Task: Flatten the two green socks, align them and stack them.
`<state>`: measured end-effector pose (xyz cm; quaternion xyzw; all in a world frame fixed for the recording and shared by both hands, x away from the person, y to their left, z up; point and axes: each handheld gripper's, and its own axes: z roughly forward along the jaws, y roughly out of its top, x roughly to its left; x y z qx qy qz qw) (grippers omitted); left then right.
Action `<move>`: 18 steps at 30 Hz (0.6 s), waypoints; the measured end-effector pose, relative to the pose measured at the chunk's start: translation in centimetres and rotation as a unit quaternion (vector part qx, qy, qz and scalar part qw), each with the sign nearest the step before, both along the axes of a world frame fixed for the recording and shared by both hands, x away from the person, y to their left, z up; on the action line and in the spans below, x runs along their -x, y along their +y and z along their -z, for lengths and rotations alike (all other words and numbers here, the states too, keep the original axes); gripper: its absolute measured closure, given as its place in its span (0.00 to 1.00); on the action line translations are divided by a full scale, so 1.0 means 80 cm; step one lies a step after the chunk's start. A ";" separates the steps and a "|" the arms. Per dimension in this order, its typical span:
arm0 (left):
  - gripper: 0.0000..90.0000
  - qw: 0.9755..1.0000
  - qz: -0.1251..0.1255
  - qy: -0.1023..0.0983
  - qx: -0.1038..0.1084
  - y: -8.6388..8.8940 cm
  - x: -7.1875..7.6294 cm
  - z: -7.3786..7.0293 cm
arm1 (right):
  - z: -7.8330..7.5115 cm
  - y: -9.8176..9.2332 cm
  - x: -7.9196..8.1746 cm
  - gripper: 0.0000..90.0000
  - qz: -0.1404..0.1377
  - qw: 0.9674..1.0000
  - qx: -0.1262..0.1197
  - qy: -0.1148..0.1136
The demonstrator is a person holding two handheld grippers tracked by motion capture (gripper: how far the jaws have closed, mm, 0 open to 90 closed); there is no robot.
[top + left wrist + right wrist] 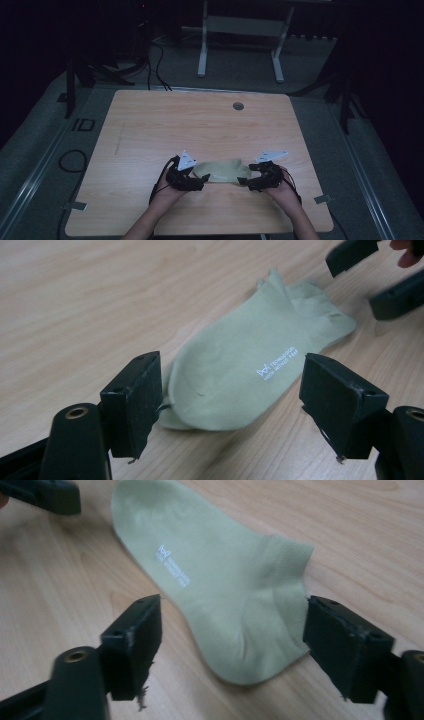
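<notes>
While both tools stand apart, the left tool (196,181) and right tool (248,181) flank the pale green sock (222,170), already flat on the bench (200,125); laying-out seems finished.

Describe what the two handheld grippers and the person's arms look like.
Both the left gripper and the right gripper are black, each with two blocky, flat-faced jaws and a brass-coloured ring on each jaw arm. Each carries a pale grey three-cornered plate on top, and dark cables trail back along the wrists. The forearms are bare, with no sleeves showing.
</notes>
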<state>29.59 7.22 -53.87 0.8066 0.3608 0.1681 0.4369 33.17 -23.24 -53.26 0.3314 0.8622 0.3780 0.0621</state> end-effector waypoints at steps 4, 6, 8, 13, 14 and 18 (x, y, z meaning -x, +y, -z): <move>0.16 1.000 -0.009 -0.003 0.000 0.004 0.005 0.007 | 0.000 -0.007 0.003 0.17 0.007 1.000 -0.019 -0.020; 0.15 1.000 -0.007 -0.002 0.000 0.004 0.009 0.010 | 0.000 -0.008 0.006 0.16 0.004 0.999 -0.024 -0.035; 0.15 1.000 -0.009 -0.005 0.000 0.005 0.011 0.010 | 0.001 -0.008 0.008 0.16 0.001 0.999 -0.024 -0.044; 0.10 0.999 -0.033 0.010 0.026 0.008 0.008 0.012 | 0.001 -0.002 0.010 0.15 0.006 0.998 -0.007 -0.062; 0.10 0.999 -0.039 0.008 0.029 0.009 0.008 0.012 | 0.001 -0.002 0.009 0.15 0.010 0.998 -0.011 -0.066; 0.10 0.998 -0.039 0.017 0.041 0.013 0.007 0.011 | 0.000 -0.001 0.010 0.16 0.015 0.997 -0.015 -0.071</move>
